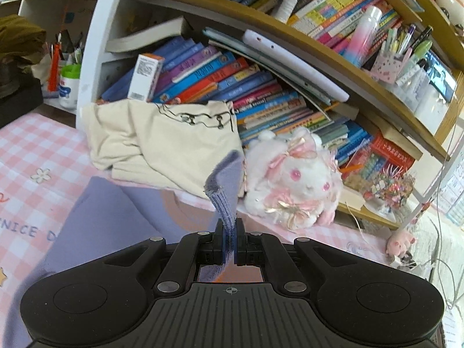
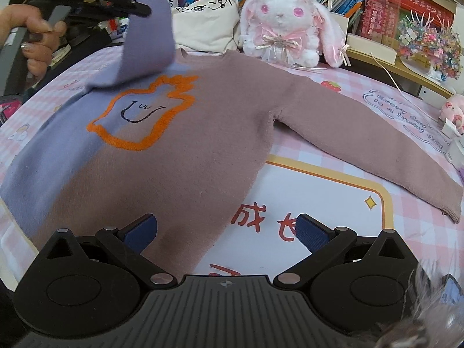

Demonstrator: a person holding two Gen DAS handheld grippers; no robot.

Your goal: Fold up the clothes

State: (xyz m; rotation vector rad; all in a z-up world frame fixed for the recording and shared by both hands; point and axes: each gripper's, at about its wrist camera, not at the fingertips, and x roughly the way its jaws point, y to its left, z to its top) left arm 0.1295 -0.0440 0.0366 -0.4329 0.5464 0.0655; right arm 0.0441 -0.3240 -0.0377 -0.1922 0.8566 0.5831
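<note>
A two-tone sweater (image 2: pixel 203 121), lilac on its left side and dusty pink on its right, lies face up on the pink checked table cover, with an orange outlined figure on the chest. Its pink sleeve (image 2: pixel 377 145) stretches flat to the right. My left gripper (image 1: pixel 230 232) is shut on the ribbed cuff of the lilac sleeve (image 1: pixel 223 200). In the right wrist view that sleeve (image 2: pixel 148 40) hangs lifted above the sweater's upper left, and a hand grips the left tool's handle. My right gripper (image 2: pixel 226 232) is open, low over the sweater's hem, with nothing between its fingers.
A white plush rabbit (image 2: pixel 287 20) sits just behind the sweater's neck, next to a cream folded garment (image 1: pixel 162 139). Bookshelves crammed with books (image 1: pixel 232 81) rise behind. A small pink pig toy (image 2: pixel 452 113) and a beaded ornament (image 2: pixel 429 40) stand at the right.
</note>
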